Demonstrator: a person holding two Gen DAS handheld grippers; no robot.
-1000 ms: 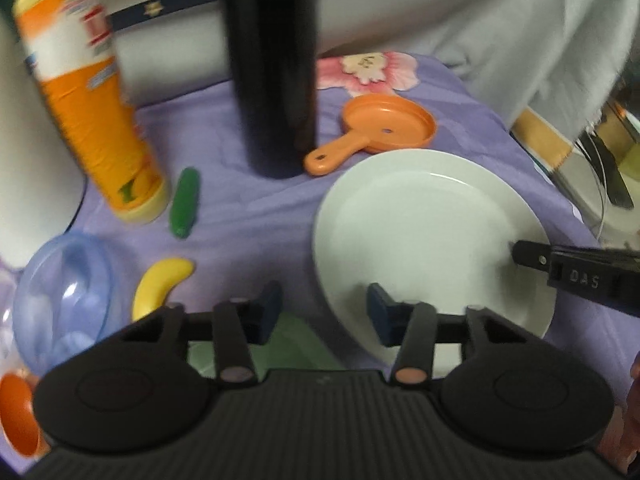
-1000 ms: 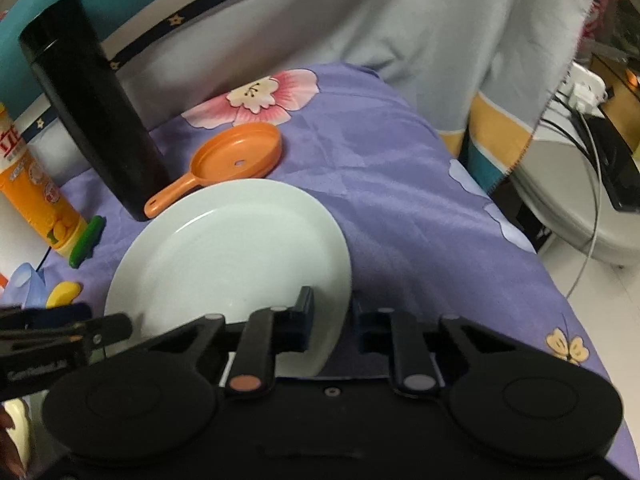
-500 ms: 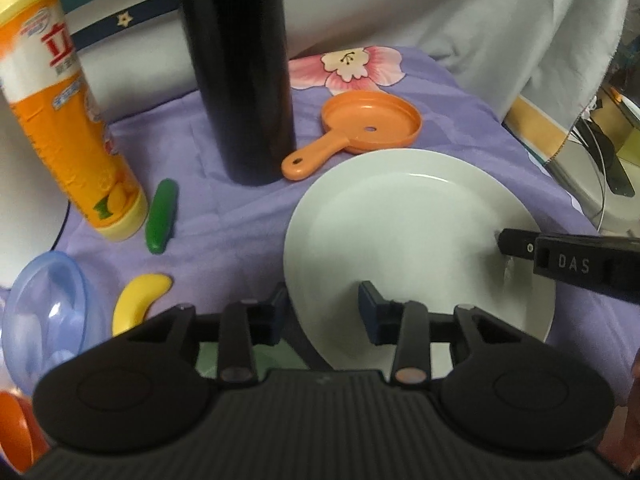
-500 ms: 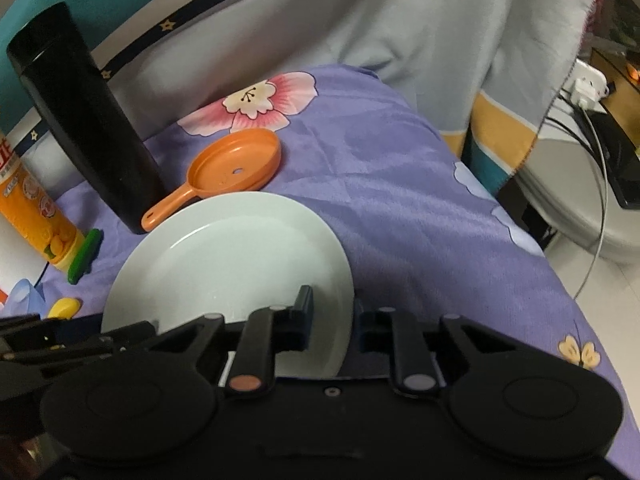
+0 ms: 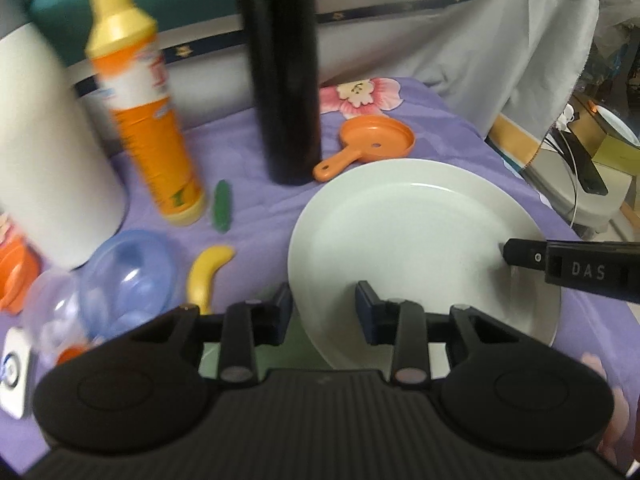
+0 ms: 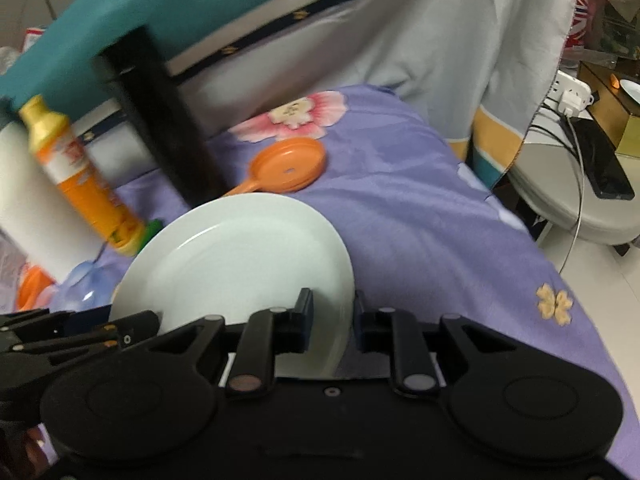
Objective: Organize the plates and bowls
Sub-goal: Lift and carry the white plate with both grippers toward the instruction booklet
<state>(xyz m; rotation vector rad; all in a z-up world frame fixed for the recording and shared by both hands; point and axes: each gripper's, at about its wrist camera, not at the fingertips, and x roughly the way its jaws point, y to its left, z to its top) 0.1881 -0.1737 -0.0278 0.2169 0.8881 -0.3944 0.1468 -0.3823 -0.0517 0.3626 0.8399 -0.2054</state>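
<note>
A white plate (image 5: 416,240) hangs tilted above the purple cloth, held by both grippers. My left gripper (image 5: 324,312) is shut on its near-left rim, one pad over the plate and one under it. My right gripper (image 6: 333,314) is shut on the opposite rim of the plate (image 6: 240,256). In the left wrist view its fingers (image 5: 520,256) reach in from the right. A clear blue bowl (image 5: 128,280) lies at the left on the cloth, with an orange bowl (image 5: 16,276) beyond it at the frame's edge.
A black flask (image 5: 284,72), an orange bottle (image 5: 144,112) and a white cylinder (image 5: 44,152) stand at the back left. An orange toy pan (image 5: 376,144), a toy cucumber (image 5: 222,206) and a toy banana (image 5: 208,276) lie on the cloth (image 6: 420,216). Its edge drops off at the right.
Both grippers have risen and pulled back with the plate held between them. The flask, bottle and pan now sit farther off in both views.
</note>
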